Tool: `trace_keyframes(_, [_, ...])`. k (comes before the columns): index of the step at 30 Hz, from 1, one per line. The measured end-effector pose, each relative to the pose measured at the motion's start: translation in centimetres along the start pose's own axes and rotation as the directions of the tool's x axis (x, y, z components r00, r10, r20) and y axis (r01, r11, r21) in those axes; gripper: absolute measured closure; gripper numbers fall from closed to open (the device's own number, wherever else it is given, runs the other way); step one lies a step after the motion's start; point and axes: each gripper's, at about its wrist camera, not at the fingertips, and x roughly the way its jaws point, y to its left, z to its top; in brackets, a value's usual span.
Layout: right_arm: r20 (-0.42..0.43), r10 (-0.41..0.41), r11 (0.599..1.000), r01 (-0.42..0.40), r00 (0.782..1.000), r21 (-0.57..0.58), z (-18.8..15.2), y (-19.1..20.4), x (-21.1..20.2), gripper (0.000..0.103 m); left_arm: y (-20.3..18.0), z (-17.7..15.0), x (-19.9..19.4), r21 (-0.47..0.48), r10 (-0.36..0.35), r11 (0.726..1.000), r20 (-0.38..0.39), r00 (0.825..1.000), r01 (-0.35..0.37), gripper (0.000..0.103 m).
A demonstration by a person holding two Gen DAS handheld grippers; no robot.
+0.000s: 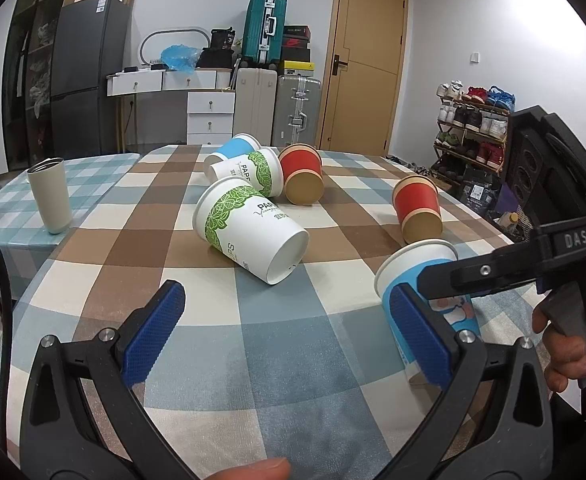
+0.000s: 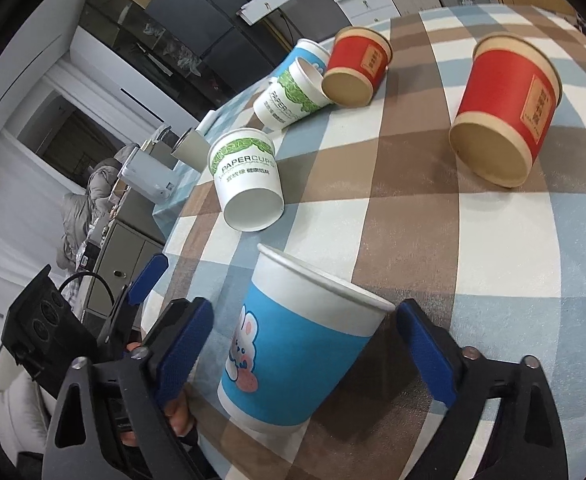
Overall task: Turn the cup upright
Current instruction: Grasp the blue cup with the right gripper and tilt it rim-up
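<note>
right tongs (image 2: 297, 344) open around upright blue cup (image 2: 293, 344), interior unseen.

Blue bunny cup (image 2: 293, 344), tilted, apparently off table

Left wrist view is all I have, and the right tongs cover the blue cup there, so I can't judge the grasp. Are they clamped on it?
Observer: No. The right tongs are open, and the blue cup sits between the pads with a gap on each side.
Operator: Is its base down?
Observer: It appears so. The base rests on the tablecloth, rim up.
Operator: Any marking?
Observer: A rabbit print is on its side.
</note>
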Motion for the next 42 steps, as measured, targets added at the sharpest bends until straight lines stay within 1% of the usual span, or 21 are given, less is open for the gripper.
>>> trace_keyframes(2, [-0.017, 0.026, 0.999, -0.025, 1.0, 0.032, 0.0, -0.4, 0.2, 0.021, 0.0, 0.0, 0.0, 0.001, 0.0, 1.0, 0.0, 1.0, 0.0, 0.001])
trace_keyframes(3, [-0.023, 0.037, 0.998, -0.036, 0.999, 0.044, -0.1, -0.6, 0.2, 0.026, 0.0, 0.0, 0.0, 0.0, 0.0, 1.0, 0.0, 1.0, 0.0, 0.001])
trace_keyframes(4, [-0.026, 0.051, 0.997, -0.049, 0.998, 0.051, -0.1, -0.8, 0.3, 0.029, 0.0, 0.0, 0.0, 0.0, 0.001, 1.0, 0.0, 1.0, -0.001, 0.001])
trace_keyframes(7, [-0.012, 0.07, 0.996, -0.069, 0.997, 0.055, -0.3, -0.9, -0.1, 0.031, 0.0, 0.0, 0.0, 0.0, 0.0, 1.0, 0.0, 1.0, 0.0, 0.001])
trace_keyframes(10, [0.028, 0.051, 0.999, -0.051, 0.998, 0.015, -0.5, -0.5, -0.9, 0.032, 0.0, 0.0, 0.0, 0.0, 0.001, 1.0, 0.0, 1.0, -0.001, 0.001])
trace_keyframes(12, [0.089, 0.005, 0.999, 0.0, 0.996, -0.051, -0.7, 0.2, -1.8, 0.032, 0.0, 0.0, 0.0, -0.001, 0.001, 1.0, 0.0, 1.0, -0.001, 0.001])
trace_keyframes(13, [0.131, -0.043, 0.994, 0.056, 0.99, -0.097, -0.9, 0.7, -2.2, 0.033, 0.0, 0.0, 0.0, -0.001, 0.0, 1.0, 0.0, 1.0, 0.0, 0.001])
trace_keyframes(14, [0.165, -0.074, 0.987, 0.096, 0.983, -0.131, -1.1, 1.2, -2.5, 0.033, 0.0, 0.0, 0.0, -0.001, 0.001, 1.0, 0.0, 1.0, -0.001, 0.001])
trace_keyframes(16, [0.248, -0.141, 0.959, 0.194, 0.958, -0.206, -1.6, 2.3, -3.0, 0.033, 0.0, 0.0, 0.0, -0.004, 0.002, 1.0, 0.0, 1.0, -0.002, 0.001])
trace_keyframes(18, [0.319, -0.182, 0.927, 0.27, 0.93, -0.259, -2.2, 3.3, -3.2, 0.033, 0.0, 0.0, 0.0, -0.004, 0.001, 1.0, 0.001, 1.0, -0.001, 0.001])
trace_keyframes(22, [0.396, -0.217, 0.89, 0.347, 0.893, -0.295, -2.6, 4.3, -3.1, 0.033, 0.0, 0.0, 0.0, -0.004, 0.001, 1.0, 0.001, 1.0, -0.001, 0.001])
trace_keyframes(26, [0.423, -0.241, 0.871, 0.387, 0.874, -0.304, -2.4, 4.7, -2.8, 0.033, 0.0, 0.0, 0.0, -0.004, 0.001, 1.0, 0.002, 1.0, -0.001, 0.001])
trace_keyframes(32, [0.431, -0.271, 0.849, 0.425, 0.86, -0.313, -2.1, 5.1, -1.7, 0.033, 0.1, 0.1, 0.1, -0.005, 0.002, 1.0, 0.003, 1.0, -0.002, 0.001])
trace_keyframes(35, [0.417, -0.279, 0.844, 0.428, 0.865, -0.324, -2.2, 5.3, -1.1, 0.034, 0.1, 0.1, 0.1, -0.005, 0.001, 1.0, 0.003, 1.0, -0.001, 0.001])
trace_keyframes(39, [0.411, -0.27, 0.839, 0.422, 0.871, -0.344, -2.8, 5.6, -1.2, 0.036, 0.1, 0.0, 0.1, -0.005, 0.001, 1.0, 0.002, 1.0, -0.001, 0.001])
trace_keyframes(42, [0.404, -0.254, 0.84, 0.408, 0.878, -0.358, -3.4, 5.6, -1.4, 0.037, 0.1, 0.0, 0.1, -0.005, 0.002, 1.0, 0.003, 1.0, -0.002, 0.001])
